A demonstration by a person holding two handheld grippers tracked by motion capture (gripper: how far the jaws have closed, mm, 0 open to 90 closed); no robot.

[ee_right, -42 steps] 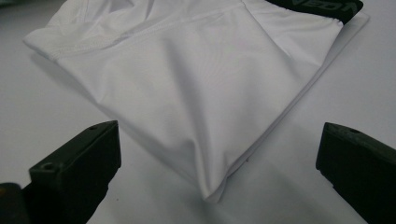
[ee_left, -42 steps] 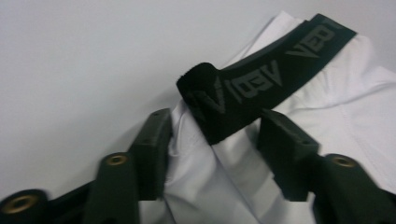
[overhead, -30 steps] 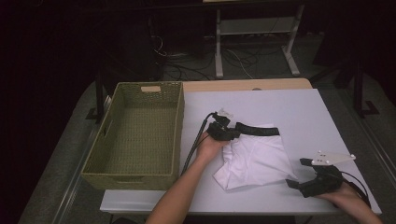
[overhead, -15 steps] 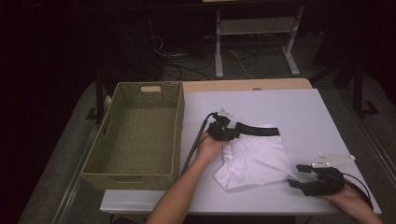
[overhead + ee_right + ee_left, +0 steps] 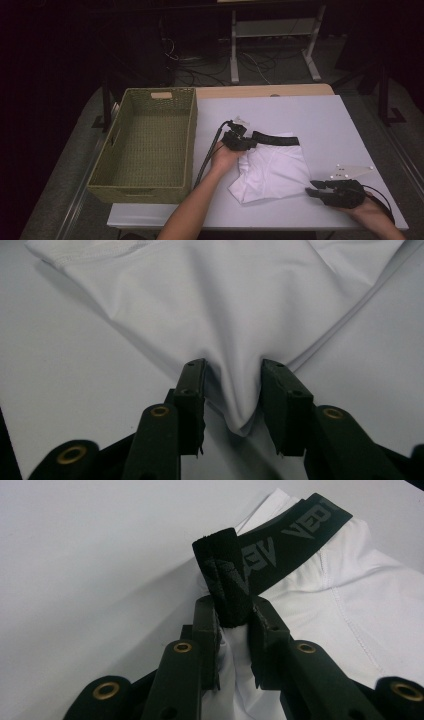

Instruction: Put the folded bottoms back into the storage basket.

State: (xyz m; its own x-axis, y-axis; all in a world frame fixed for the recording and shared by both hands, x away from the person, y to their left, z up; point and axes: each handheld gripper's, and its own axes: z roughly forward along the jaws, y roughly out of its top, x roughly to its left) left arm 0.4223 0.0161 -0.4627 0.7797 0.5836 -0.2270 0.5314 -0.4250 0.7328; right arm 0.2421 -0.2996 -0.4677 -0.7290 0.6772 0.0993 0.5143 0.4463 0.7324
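Where the left claw [image 5: 234,625] meets the cloth, its two black jaws are clenched on a bunched fold of the black elastic waistband [image 5: 280,545] of the white folded undergarment [image 5: 272,167], and the pinched band stands up between them in the left gripper view. The left hand [image 5: 225,157] grips that claw from behind, with the forearm running up from the bottom edge of the high view at a slant towards the middle of the surface, and the claw's cable trails back beside the wrist. The right claw [image 5: 232,395] stands released: its jaws are apart, and a pointed corner of the white cloth dips into the gap between them; whether a jaw touches the cloth cannot be told. In the high view the right claw [image 5: 315,192] lies low near the front right of the pale grey surface [image 5: 325,120], just beside the garment's near corner, held by the right hand [image 5: 360,205] coming in from the lower right. The garment lies flat at the middle of the surface, waistband on the far side. To its left sits the olive woven rectangular basket [image 5: 107,187], apart from the garment.
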